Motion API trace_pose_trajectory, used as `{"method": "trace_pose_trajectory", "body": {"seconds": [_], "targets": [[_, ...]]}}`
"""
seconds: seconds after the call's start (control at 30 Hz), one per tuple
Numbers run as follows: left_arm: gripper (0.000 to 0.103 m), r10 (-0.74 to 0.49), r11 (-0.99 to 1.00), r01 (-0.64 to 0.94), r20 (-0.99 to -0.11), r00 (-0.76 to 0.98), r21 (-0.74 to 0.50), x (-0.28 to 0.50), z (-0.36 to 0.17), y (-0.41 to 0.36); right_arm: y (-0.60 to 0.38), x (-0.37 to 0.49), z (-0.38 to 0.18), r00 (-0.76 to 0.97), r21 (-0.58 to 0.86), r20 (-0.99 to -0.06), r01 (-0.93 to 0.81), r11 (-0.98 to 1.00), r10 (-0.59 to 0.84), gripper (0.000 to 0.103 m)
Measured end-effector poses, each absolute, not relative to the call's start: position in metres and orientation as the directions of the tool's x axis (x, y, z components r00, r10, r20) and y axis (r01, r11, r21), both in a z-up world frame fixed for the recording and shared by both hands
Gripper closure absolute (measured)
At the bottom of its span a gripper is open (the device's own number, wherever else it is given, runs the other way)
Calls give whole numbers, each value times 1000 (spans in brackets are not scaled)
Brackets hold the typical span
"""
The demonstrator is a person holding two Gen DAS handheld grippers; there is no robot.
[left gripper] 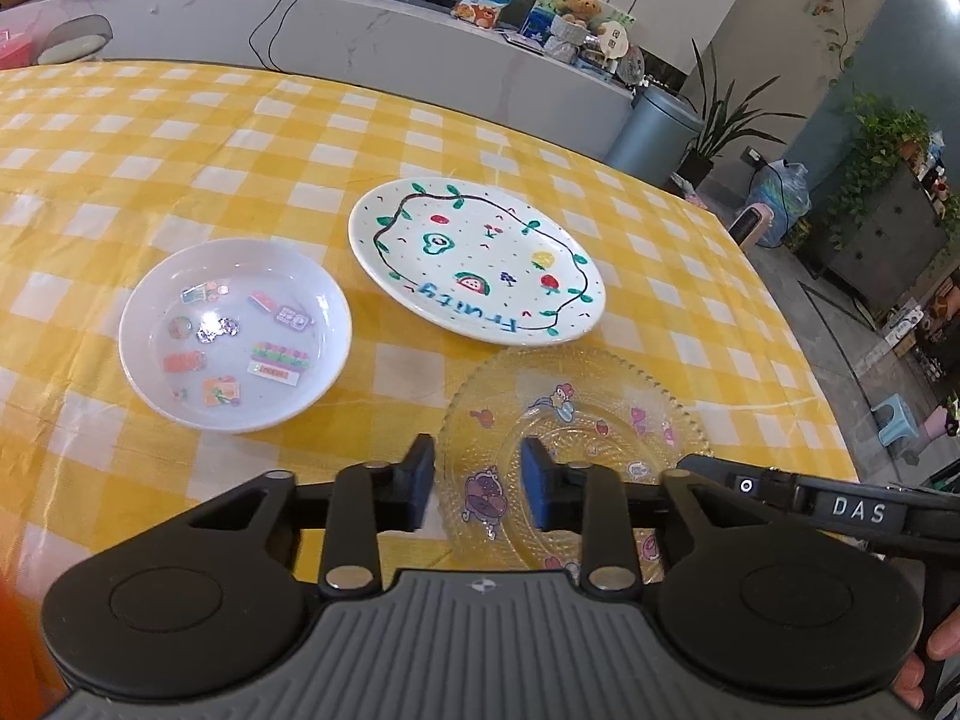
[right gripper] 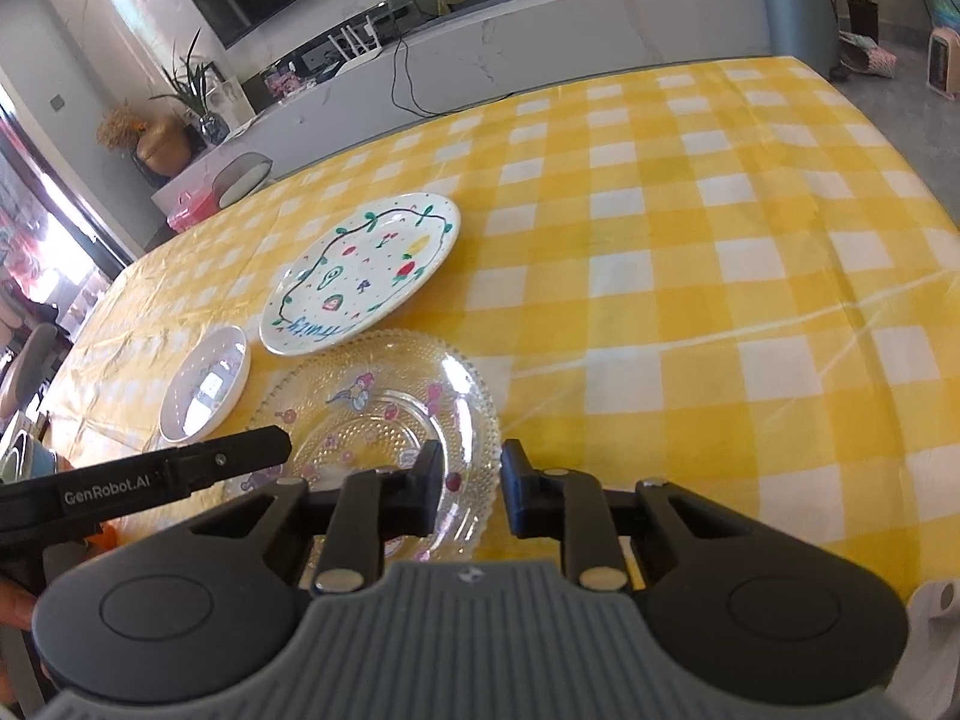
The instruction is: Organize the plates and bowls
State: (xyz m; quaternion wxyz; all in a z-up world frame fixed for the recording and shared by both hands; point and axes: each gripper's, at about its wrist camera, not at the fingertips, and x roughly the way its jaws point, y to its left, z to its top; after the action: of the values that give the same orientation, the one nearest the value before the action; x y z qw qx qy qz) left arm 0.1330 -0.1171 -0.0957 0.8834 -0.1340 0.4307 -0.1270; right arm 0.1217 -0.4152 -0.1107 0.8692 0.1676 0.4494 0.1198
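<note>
Straddling the glass plate (left gripper: 576,438) rim, both the left gripper (left gripper: 477,480) and right gripper (right gripper: 468,480) have jaws apart, not pinching yet. "GenRobot.AI" and "DAS" are readable on them. Three dishes total: white bowl (left gripper: 234,336) at 10 o'clock, "Fruity" plate (left gripper: 474,258) at 12.
</note>
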Motion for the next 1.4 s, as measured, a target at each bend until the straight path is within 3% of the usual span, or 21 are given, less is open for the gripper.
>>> {"method": "trace_pose_trajectory", "body": {"seconds": [0.07, 0.13, 0.2, 0.5, 0.9, 1.4], "targets": [[84, -324, 936, 93, -732, 599, -338, 133, -96, -116, -418, 122, -112, 567, 422, -736, -42, 906, 370, 84], [87, -325, 934, 83, -731, 600, -346, 134, -96, -114, -418, 122, -112, 569, 423, -738, -30, 906, 363, 87], [87, -328, 933, 82, -733, 597, -351, 134, -95, -113, -419, 123, -111, 569, 417, -743, -19, 909, 353, 93], [88, -342, 926, 78, -732, 590, -370, 128, -88, -111, -425, 124, -99, 553, 450, -755, 46, 892, 353, 96], [90, -334, 926, 59, -733, 592, -374, 101, -72, -95, -403, 98, -72, 455, 430, -831, 165, 887, 318, 96], [91, -343, 924, 67, -736, 583, -378, 64, -68, -87, -393, 43, -84, 400, 435, -860, 257, 863, 315, 93]]}}
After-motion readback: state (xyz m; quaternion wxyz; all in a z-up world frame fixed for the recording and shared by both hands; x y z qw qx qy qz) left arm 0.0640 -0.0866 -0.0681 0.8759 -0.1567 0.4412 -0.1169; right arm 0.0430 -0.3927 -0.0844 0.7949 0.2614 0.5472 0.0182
